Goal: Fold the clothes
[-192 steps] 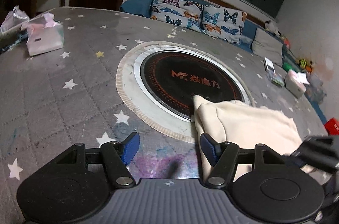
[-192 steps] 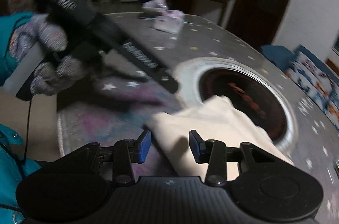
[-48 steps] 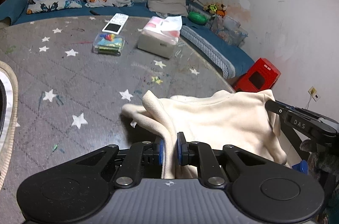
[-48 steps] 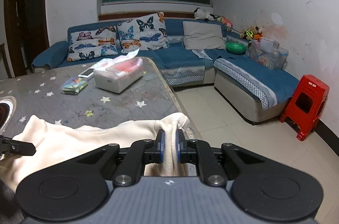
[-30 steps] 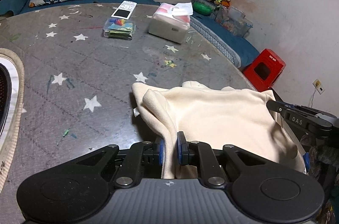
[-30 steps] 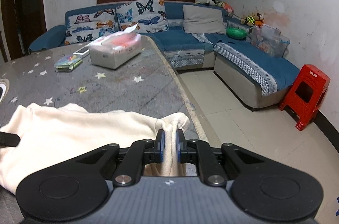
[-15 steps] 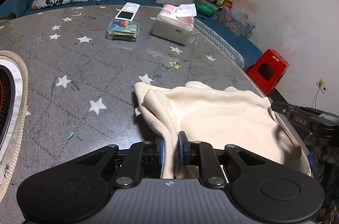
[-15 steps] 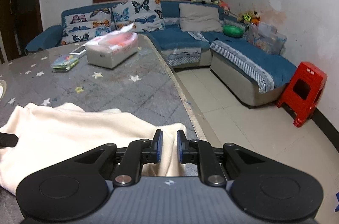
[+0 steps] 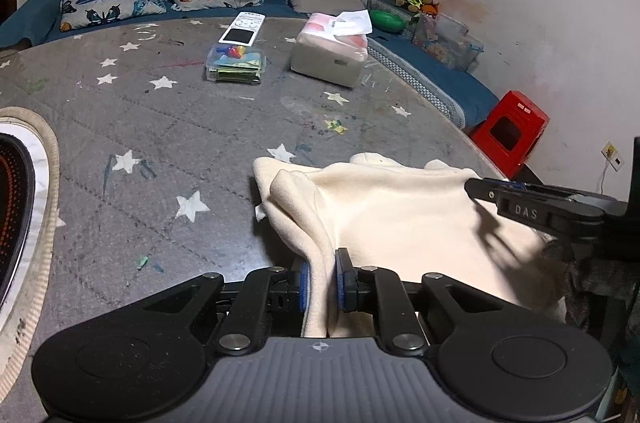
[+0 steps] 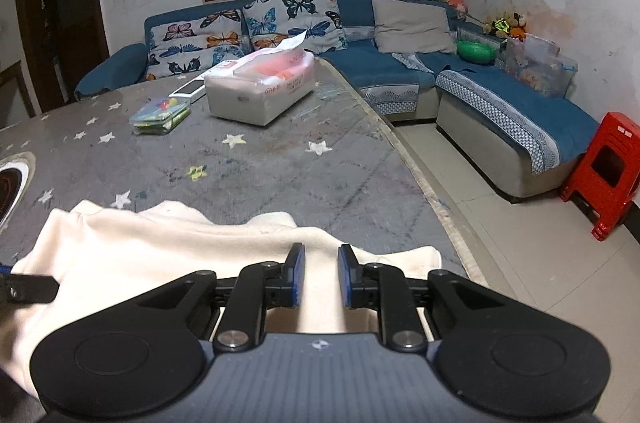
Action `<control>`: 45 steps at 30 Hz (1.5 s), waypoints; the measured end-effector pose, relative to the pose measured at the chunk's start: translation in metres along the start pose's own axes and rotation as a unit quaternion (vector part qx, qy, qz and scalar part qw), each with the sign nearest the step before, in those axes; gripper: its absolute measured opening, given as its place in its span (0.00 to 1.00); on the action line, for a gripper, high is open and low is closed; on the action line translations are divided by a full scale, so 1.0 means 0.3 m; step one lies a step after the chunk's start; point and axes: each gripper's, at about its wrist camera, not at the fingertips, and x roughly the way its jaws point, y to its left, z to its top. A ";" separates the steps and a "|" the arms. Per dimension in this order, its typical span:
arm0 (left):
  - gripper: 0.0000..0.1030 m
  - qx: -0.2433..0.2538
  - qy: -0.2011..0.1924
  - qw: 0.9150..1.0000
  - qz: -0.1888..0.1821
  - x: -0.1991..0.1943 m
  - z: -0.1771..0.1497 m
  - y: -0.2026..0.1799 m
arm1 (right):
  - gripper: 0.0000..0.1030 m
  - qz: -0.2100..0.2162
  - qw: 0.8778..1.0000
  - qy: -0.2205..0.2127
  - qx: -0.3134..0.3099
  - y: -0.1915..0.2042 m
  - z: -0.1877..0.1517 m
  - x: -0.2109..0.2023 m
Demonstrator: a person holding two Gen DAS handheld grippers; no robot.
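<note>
Left wrist: claw (image 9: pixel 320 281) pinching garment (image 9: pixel 404 219)

Each camera sits just behind its own tongs, looking down along them from close over the table (image 9: pixel 168 127). Both views face the sofa (image 10: pixel 400 71) beyond and share the cream garment (image 9: pixel 400 215) and tissue box (image 10: pixel 256 91).

Right gripper (image 10: pixel 319 273) over the cream garment (image 10: pixel 160 247), jaws just opening, pads apart and clear of the fabric lying flat between them. Garment lies at the edge of the star-patterned table (image 10: pixel 280 167); tissue box (image 10: pixel 260 87) further back.
</note>
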 end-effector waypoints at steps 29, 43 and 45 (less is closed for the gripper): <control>0.39 0.023 -0.016 1.000 0.011 -0.096 -0.078 0.010 | 0.18 0.004 1.000 -0.022 -0.008 -0.029 -0.236 -0.340; 0.46 0.030 -0.021 0.999 0.019 -0.128 -0.115 -0.009 | 0.36 0.065 0.996 -0.055 -0.015 0.125 -0.207 -0.344; 0.47 0.033 -0.022 0.999 0.023 -0.128 -0.118 -0.012 | 0.40 0.071 0.996 -0.055 -0.014 0.144 -0.212 -0.335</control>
